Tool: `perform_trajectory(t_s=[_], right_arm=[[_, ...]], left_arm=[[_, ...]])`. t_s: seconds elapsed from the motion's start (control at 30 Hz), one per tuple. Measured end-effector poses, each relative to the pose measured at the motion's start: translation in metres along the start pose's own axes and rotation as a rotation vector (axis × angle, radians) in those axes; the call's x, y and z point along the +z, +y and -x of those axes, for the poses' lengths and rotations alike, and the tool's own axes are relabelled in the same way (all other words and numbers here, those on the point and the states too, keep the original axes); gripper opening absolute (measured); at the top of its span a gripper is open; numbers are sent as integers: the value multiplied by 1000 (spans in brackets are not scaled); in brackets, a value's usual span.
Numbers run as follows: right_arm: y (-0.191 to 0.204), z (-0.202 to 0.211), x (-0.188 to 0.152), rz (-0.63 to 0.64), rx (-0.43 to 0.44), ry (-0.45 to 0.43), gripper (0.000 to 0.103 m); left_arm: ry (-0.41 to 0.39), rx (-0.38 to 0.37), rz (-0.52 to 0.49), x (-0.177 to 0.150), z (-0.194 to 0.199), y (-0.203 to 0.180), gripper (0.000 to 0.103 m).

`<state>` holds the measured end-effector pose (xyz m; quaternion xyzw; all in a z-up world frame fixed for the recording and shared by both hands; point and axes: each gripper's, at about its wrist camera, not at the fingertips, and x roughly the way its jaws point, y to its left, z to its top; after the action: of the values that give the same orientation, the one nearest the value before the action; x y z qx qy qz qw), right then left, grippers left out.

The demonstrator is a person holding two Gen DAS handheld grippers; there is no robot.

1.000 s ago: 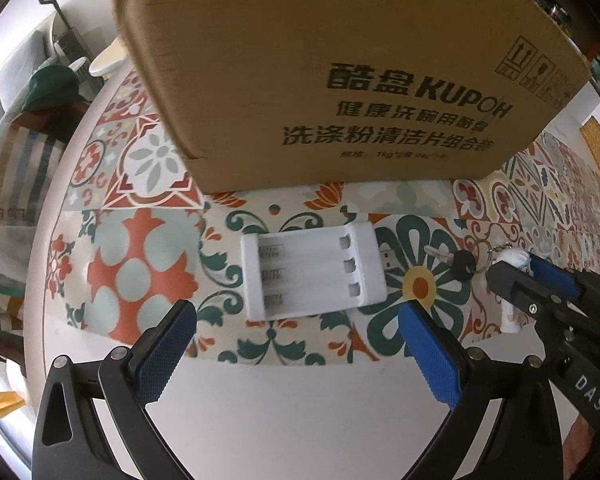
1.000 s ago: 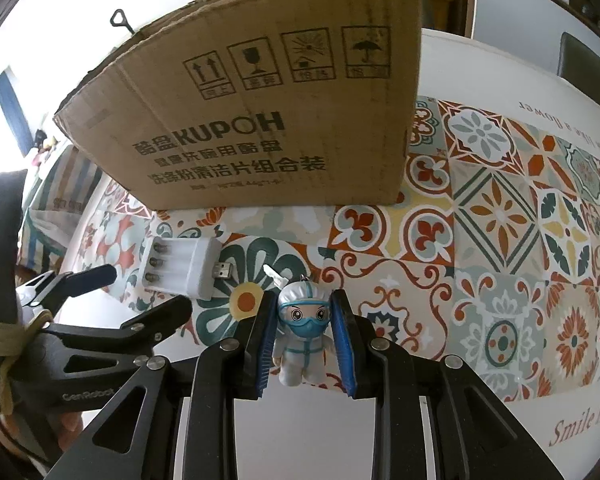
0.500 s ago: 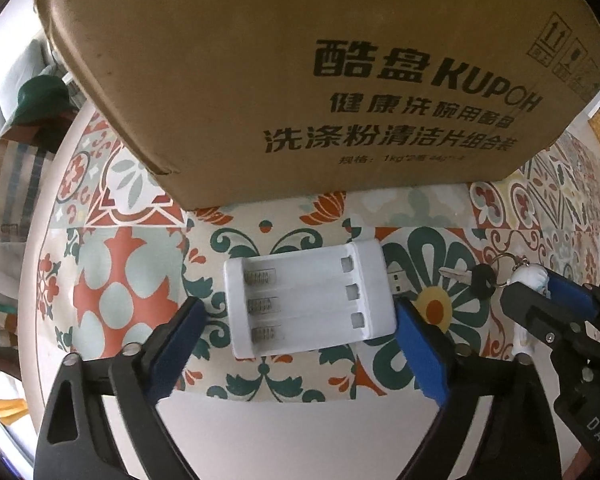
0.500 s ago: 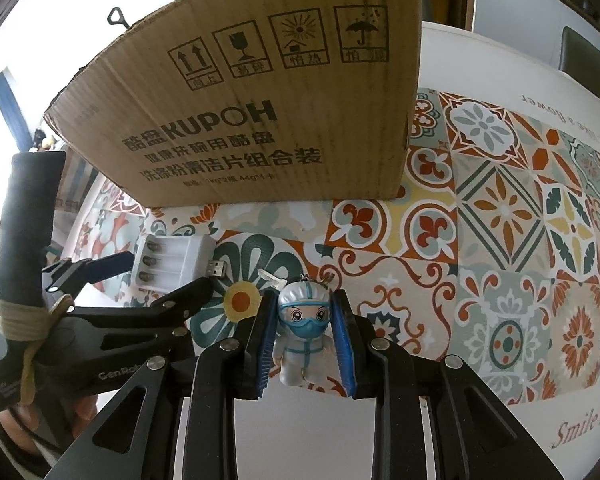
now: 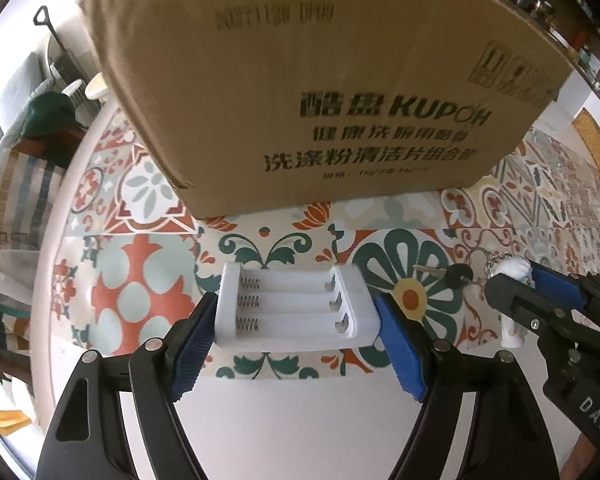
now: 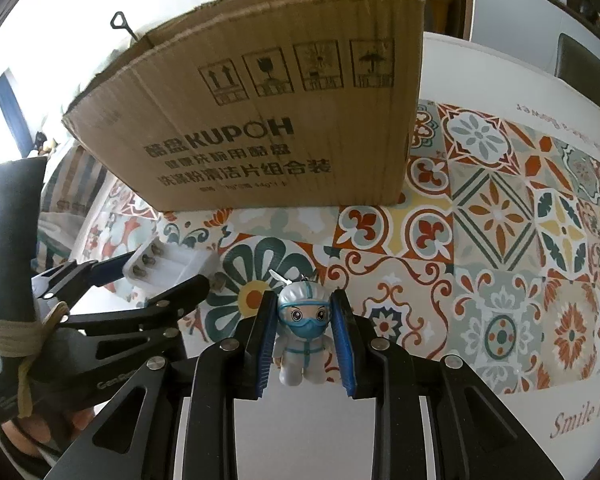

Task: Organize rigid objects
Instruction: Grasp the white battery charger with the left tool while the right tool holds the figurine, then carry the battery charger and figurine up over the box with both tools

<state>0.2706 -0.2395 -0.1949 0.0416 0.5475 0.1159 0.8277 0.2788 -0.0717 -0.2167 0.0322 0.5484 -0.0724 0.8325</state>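
A white three-slot battery charger (image 5: 296, 312) is held between the blue pads of my left gripper (image 5: 298, 320), lifted off the patterned cloth; it also shows in the right wrist view (image 6: 164, 266). My right gripper (image 6: 304, 328) is shut on a small figure in a white suit and blue mask (image 6: 303, 332), a keychain with a black-headed key (image 5: 456, 274). The figure shows at the right of the left wrist view (image 5: 512, 304). A tall brown cardboard box (image 5: 320, 92) stands just behind both objects, also in the right wrist view (image 6: 268, 132).
The table carries a tile-patterned cloth (image 6: 500, 216) with a white border (image 6: 520, 420). The box's top opening is out of sight above. A striped fabric chair (image 5: 8, 200) and a green cap (image 5: 48, 114) lie beyond the table's left edge.
My left gripper moved in around the charger, closed on its two ends and raised it. My right gripper kept hold of the figure and lifted slightly.
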Motion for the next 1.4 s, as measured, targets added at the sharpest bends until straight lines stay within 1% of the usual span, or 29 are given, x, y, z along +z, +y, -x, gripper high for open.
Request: perform_trajectory(t_s=[0.1, 0.4, 0.57, 0.73, 1.0, 1.4], right_arm=[[2, 10, 0, -2, -1, -19, 27], [13, 30, 5, 2, -8, -59, 27], [20, 45, 9, 2, -8, -90, 27], [27, 68, 14, 4, -5, -136, 27], [39, 109, 25, 12, -2, -231, 27], [55, 158, 48, 34, 0, -362, 27]], left_arm=[[-26, 4, -6, 0, 10, -2, 78], [-73, -27, 5, 1, 39, 1, 78], [-108, -37, 5, 1, 61, 10, 78], [-150, -43, 6, 7, 86, 14, 78], [-245, -61, -7, 21, 133, 18, 78], [-367, -76, -22, 48, 182, 19, 78]])
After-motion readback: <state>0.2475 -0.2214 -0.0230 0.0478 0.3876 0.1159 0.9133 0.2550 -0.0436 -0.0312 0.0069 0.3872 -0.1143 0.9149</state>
